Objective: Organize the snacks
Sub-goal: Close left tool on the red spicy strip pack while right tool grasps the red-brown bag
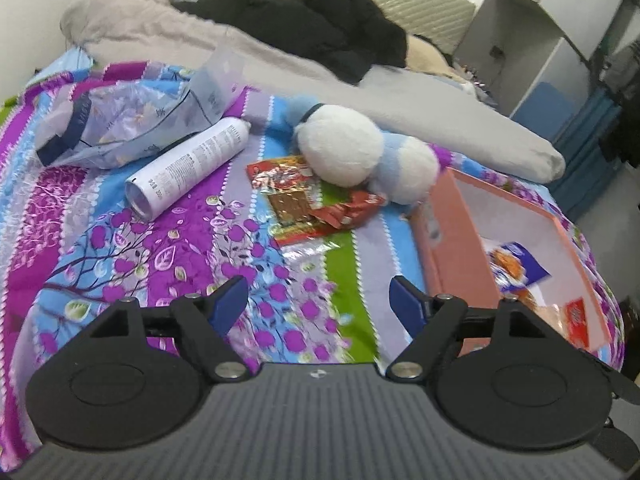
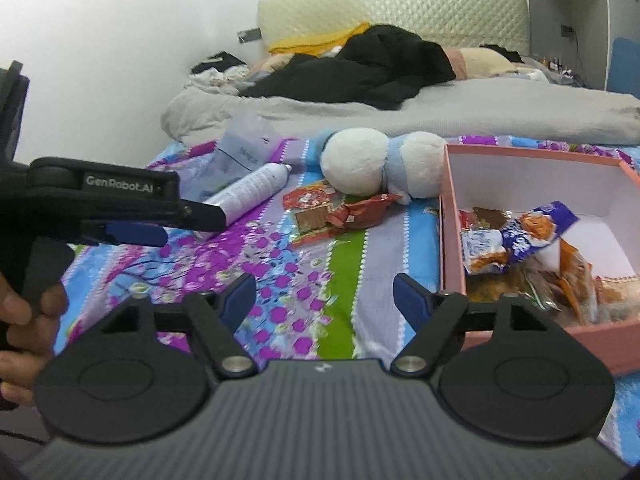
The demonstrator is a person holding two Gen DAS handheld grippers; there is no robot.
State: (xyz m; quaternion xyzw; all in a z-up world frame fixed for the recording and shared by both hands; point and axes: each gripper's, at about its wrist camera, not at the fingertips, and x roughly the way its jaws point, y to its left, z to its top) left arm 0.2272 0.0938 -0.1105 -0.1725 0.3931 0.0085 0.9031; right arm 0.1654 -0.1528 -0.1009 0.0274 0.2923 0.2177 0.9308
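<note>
On the bedspread, beside the stuffed toy (image 1: 360,152), red snack packets (image 1: 308,196) left outside the pink box (image 1: 440,248). Left gripper (image 1: 318,304) and right gripper (image 2: 324,300) both spread wide, empty. Best pinched by a flat packet edge, clear of the toy.

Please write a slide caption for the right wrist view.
Open right gripper over the bedspread, red snack packets ahead, pink box of snacks at right.
</note>
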